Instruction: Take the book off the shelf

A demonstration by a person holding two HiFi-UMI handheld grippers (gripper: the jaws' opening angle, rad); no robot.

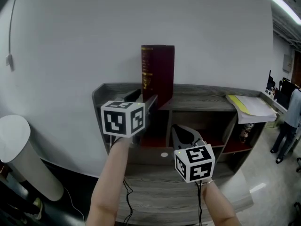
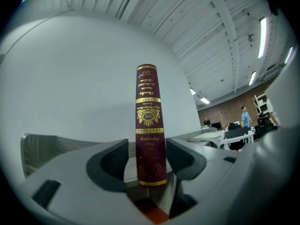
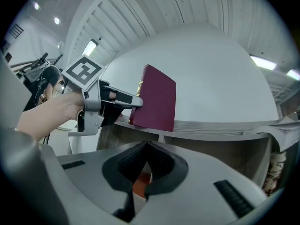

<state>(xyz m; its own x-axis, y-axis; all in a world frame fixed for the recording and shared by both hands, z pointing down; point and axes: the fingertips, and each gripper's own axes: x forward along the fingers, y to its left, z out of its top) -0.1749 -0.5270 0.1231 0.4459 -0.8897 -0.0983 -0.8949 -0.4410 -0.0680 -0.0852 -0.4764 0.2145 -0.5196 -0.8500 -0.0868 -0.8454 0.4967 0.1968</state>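
A maroon book point(image 1: 157, 72) with gold lettering stands upright on top of a grey wooden shelf point(image 1: 202, 102), close to the white wall. My left gripper point(image 1: 146, 100) is level with the book's lower spine. In the left gripper view its jaws stand open on either side of the spine point(image 2: 150, 125), with a gap on each side. The right gripper view shows the book point(image 3: 157, 100) from the side and the left gripper point(image 3: 131, 100) reaching its spine. My right gripper point(image 1: 181, 133) sits lower, before the shelf's middle compartment, its fingertips together on nothing.
A stack of yellow and white papers point(image 1: 251, 107) lies on the shelf top at the right. A bottle point(image 1: 244, 132) stands in the right compartment. A white cylinder point(image 1: 23, 154) leans at the far left. A person point(image 1: 287, 121) stands at the far right.
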